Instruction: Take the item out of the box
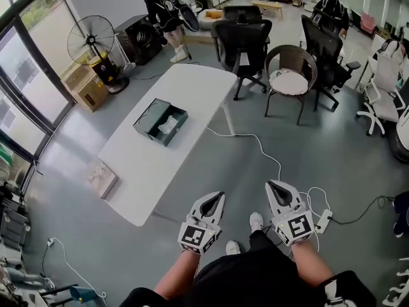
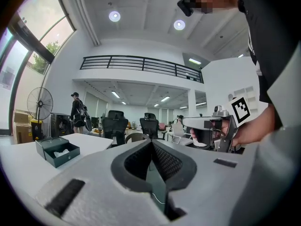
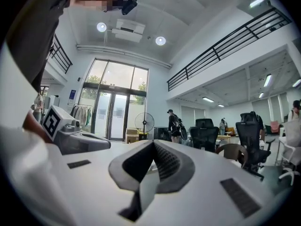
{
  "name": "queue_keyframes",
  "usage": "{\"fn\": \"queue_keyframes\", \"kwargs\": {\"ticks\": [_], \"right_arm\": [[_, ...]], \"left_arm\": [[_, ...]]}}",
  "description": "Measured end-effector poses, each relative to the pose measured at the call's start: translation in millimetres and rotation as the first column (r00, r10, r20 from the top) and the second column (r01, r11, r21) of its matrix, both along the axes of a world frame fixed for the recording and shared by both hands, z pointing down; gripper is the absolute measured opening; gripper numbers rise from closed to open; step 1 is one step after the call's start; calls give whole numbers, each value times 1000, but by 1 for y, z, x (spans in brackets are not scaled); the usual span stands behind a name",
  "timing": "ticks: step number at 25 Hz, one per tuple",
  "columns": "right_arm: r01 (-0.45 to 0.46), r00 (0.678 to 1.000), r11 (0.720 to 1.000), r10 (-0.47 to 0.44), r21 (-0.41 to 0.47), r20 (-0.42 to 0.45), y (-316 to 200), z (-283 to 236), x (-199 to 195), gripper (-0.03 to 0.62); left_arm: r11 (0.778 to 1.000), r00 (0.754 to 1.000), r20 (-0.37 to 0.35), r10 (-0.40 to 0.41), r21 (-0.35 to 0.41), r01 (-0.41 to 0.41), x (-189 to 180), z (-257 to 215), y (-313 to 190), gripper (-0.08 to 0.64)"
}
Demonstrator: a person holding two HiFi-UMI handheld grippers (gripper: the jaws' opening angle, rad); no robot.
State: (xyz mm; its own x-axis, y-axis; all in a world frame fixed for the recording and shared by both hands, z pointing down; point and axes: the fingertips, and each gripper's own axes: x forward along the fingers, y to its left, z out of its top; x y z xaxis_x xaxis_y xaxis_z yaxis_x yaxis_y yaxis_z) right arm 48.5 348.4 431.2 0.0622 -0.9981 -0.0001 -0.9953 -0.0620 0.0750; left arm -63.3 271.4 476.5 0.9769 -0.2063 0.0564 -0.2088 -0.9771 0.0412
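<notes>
Green box (image 1: 160, 121) on the white worktop (image 1: 148, 179) holds a white item (image 1: 168, 126); left tool (image 1: 220, 195) and right tool (image 1: 270, 185), pressed together and empty, hang well apart from it.

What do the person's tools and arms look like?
Both the left tool and right tool are light grey wedges tapering to a point, with dark ribbed pads inside. Each carries a cube of black-and-white square markers at its rear. The forearms are bare; the clothing is black.
</notes>
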Motion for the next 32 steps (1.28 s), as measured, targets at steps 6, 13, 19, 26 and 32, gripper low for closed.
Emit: {"fn": "queue_keyframes", "kwargs": {"ticks": [6,13,19,26,32], "right_arm": [[49,999,998,-49,-25,5,-36,3,31,5],[111,994,993,-111,-44,20,-82,12,75,5],[186,983,981,-186,-46,14,-117,10,110,5],[285,958,958,-284,-44,28,-145,12,136,6],[311,950,948,-309,-67,42,-174,30,150,6]], "left_arm": [[999,999,7,-45,-10,45,31,-4,-31,12],[996,996,1,-85,-9,85,75,-7,-65,12],[990,990,-2,-140,20,140,111,-17,-94,12],[968,968,28,-249,48,247,128,-20,-125,12],[946,946,38,-321,65,318,121,-20,-149,12]]}}
